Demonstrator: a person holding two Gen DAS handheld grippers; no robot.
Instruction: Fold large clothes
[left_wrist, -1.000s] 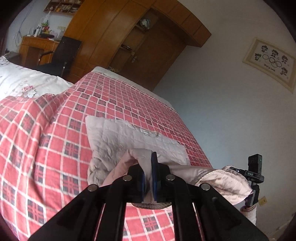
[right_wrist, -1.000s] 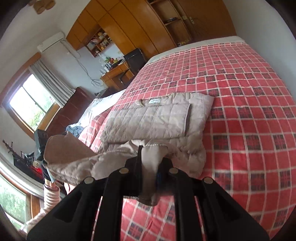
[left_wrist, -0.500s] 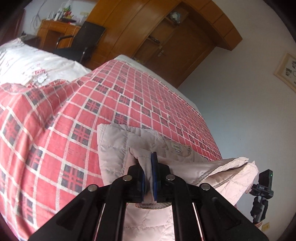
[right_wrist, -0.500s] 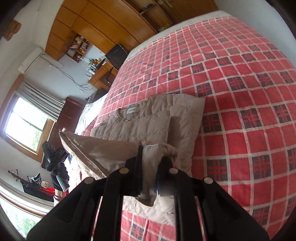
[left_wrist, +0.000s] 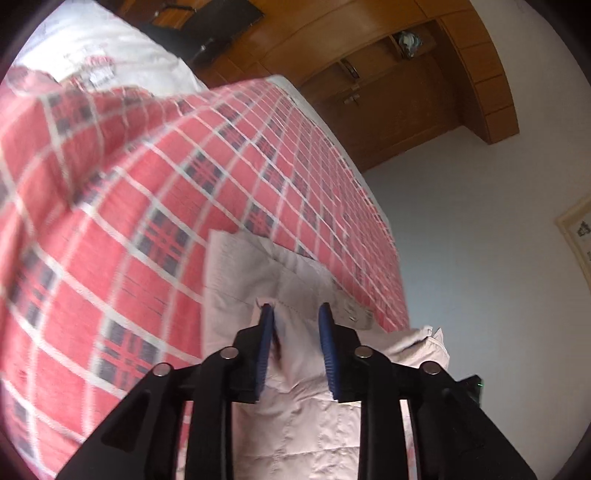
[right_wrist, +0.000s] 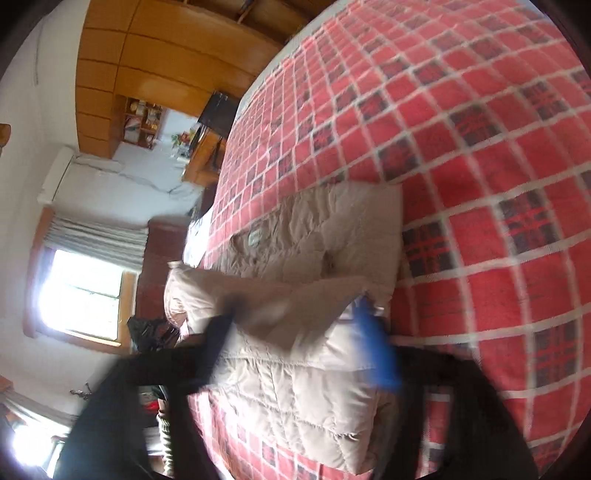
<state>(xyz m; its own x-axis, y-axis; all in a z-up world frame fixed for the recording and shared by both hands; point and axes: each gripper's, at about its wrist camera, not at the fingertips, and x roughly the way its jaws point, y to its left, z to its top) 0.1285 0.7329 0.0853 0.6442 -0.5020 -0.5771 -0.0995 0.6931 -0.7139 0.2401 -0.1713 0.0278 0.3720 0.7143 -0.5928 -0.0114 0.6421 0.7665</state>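
Quilted beige jacket (left_wrist: 295, 369) lies folded on the red plaid bedspread (left_wrist: 110, 221), near the bed's right edge, with wide bare cover to its left and beyond. Left gripper (left_wrist: 295, 314) now stands with blue pads apart over the fabric, where it pinched a fold half a second ago. Right gripper (right_wrist: 295, 314), blurred, is spread wide too, gripping nothing. Only its view shows the window (right_wrist: 81, 291); only the left's shows the framed picture (left_wrist: 576, 236).

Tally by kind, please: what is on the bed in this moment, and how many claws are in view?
Quilted beige jacket: 1
Red plaid bedspread: 1
White quilt: 1
Claws: 2, left claw and right claw, both open over the jacket
Total: 5
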